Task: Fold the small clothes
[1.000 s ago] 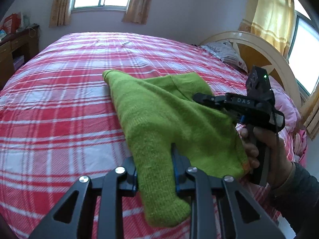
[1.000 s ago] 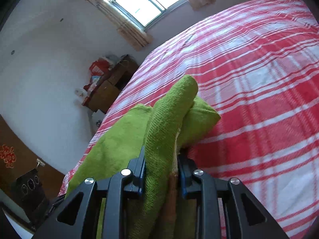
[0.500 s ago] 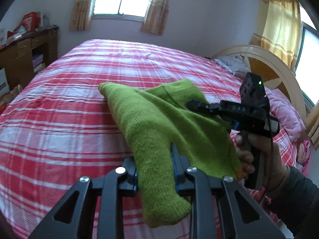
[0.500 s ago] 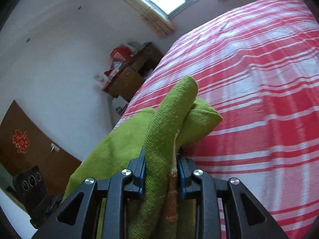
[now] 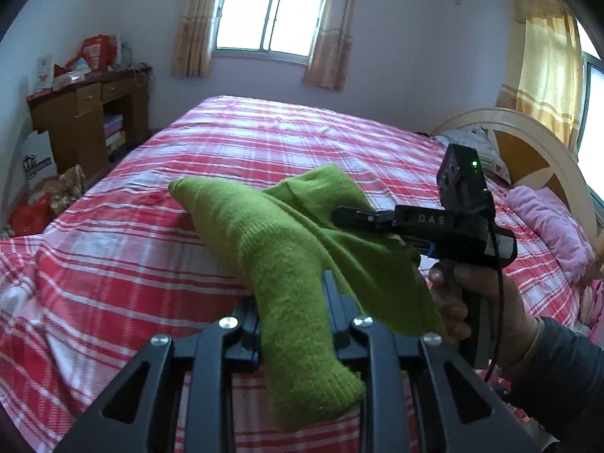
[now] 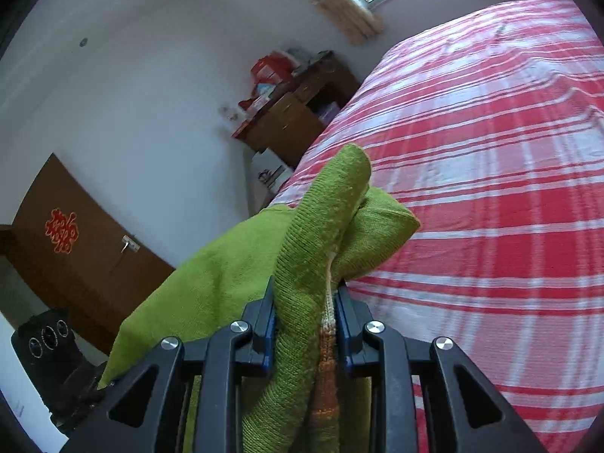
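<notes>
Green knit garment (image 5: 287, 249) between both fingers (image 5: 329, 294)

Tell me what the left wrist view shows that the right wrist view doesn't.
Left wrist only: the right tongs and the hand gripping them, the headboard and a pink pillow.
Right wrist only: a brown door with a red emblem, and an orange band on the garment's edge.
Both: the green garment clamped in that view's own tongs, the plaid bed and the wooden desk.
</notes>
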A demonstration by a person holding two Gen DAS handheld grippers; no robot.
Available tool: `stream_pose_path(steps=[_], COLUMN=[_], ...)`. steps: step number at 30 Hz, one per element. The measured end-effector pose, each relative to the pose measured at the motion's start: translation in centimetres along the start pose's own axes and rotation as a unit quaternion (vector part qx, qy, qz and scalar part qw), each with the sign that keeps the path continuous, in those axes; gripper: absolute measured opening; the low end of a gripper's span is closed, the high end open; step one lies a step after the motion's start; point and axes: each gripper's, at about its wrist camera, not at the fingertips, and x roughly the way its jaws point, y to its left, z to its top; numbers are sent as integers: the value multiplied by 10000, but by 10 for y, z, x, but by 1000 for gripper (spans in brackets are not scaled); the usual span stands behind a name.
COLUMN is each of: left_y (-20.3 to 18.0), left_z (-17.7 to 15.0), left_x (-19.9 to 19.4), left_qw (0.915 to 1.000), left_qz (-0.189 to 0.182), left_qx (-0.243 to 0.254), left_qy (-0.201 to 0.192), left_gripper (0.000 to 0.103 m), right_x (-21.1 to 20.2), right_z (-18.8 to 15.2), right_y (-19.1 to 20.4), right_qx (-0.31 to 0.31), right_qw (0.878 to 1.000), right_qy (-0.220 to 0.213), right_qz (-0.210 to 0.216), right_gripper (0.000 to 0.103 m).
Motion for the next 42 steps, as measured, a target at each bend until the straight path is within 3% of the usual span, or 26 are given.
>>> stream_pose_path(steps=[22, 38, 42], left_y=[62, 73, 77], left_z=[-31, -53, -61], left_x=[-33, -27, -22], left_qw=[9969, 9960, 9951], left_qz=[718, 808, 850], left_qx=[-294, -366, -409], left_qy=[-136, 106, 282], left_gripper=[26, 26, 31], right_x=[98, 106, 106], right_z=[-17, -23, -25], right_y=[65, 57, 51], right_qx=[-498, -426, -342], right_qw=[9957, 9952, 9957], right_qy=[659, 811, 813], right_qz=[414, 342, 286], right_gripper=[26, 26, 26])
